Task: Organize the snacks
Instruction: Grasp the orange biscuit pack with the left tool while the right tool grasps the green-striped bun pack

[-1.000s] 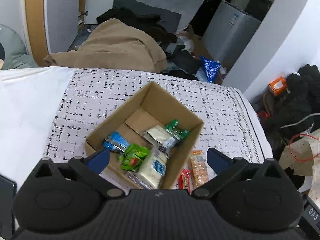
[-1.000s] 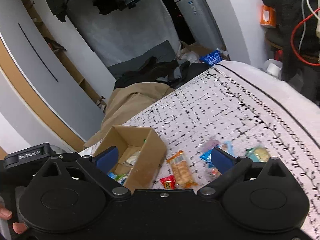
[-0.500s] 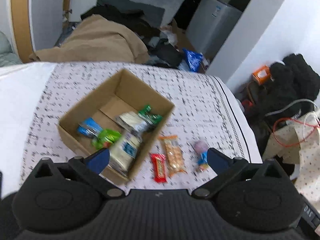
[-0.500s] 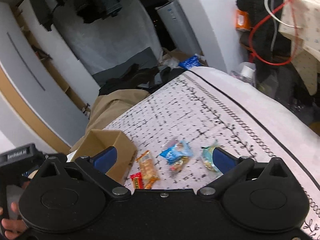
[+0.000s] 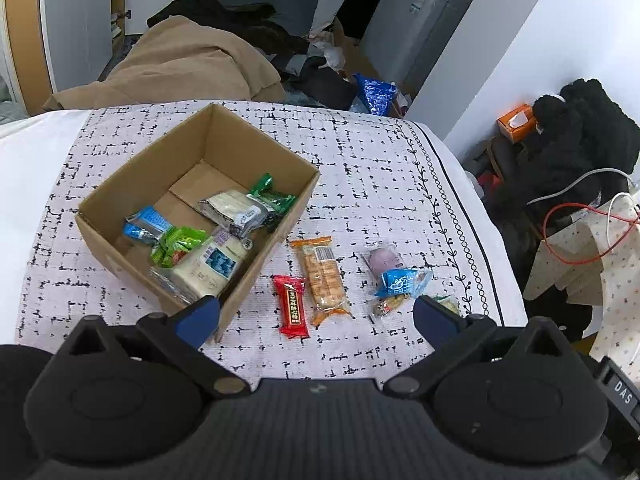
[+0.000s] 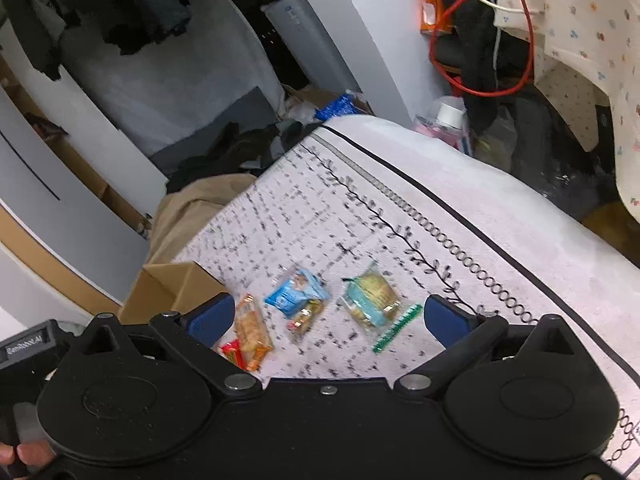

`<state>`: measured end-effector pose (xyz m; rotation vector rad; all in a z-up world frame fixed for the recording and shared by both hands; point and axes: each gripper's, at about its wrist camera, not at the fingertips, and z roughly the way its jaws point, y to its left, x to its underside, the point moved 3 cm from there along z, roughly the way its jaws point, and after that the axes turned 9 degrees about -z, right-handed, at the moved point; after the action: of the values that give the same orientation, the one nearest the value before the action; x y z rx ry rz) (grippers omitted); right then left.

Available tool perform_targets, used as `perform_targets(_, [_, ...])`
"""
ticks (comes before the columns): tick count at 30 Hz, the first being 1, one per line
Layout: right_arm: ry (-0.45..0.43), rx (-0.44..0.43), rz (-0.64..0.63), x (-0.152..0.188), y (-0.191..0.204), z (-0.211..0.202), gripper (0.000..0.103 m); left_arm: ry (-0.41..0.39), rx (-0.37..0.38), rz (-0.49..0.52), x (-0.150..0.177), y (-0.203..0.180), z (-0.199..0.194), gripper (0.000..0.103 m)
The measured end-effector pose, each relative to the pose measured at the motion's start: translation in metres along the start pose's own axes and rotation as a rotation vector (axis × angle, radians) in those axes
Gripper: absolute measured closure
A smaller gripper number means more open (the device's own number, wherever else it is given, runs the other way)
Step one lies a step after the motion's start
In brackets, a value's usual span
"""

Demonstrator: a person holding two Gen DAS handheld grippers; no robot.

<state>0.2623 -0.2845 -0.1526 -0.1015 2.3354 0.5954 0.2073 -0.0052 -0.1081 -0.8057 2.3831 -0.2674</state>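
A brown cardboard box [image 5: 260,142] stands on the patterned bed cover and holds several snack packs. Beside it on the cover lie a red bar [image 5: 292,311], an orange cracker pack [image 5: 322,274], a purple sweet [image 5: 383,259] and a blue packet [image 5: 402,283]. My left gripper [image 5: 316,314] is open above the red bar and cracker pack, holding nothing. In the right wrist view the box corner [image 6: 168,292], cracker pack [image 6: 250,330], blue packet [image 6: 294,294] and a teal-wrapped biscuit pack [image 6: 372,298] show. My right gripper [image 6: 326,320] hovers open over them, empty.
The bed cover [image 5: 360,160] ends at a black-lined edge on the right. Beyond it are a chair with dark clothes [image 5: 576,148], red cable [image 5: 576,232] and a floral cloth. A tan blanket [image 5: 180,60] and clutter lie past the far edge.
Both grippers have swung right: the box shifted left in each view and the loose snacks came into view between the fingers. Both stayed open.
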Motion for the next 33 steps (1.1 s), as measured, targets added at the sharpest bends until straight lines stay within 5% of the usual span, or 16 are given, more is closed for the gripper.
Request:
perform_targets(8, [0.055, 0.012, -0.002, 0.002, -0.013, 0.024, 0.017, -0.005, 0.013, 0.002, 0.014, -0.017, 0.026, 0.005])
perform_targets(20, [0.116, 0.022, -0.086, 0.001, -0.013, 0.062, 0.023, 0.053, -0.019, -0.034, 0.021, -0.027, 0.081, 0.04])
perform_targets(33, [0.169, 0.051, -0.187, 0.008, -0.008, 0.094, 0.022, 0.09, -0.075, -0.044, 0.026, -0.033, 0.142, 0.045])
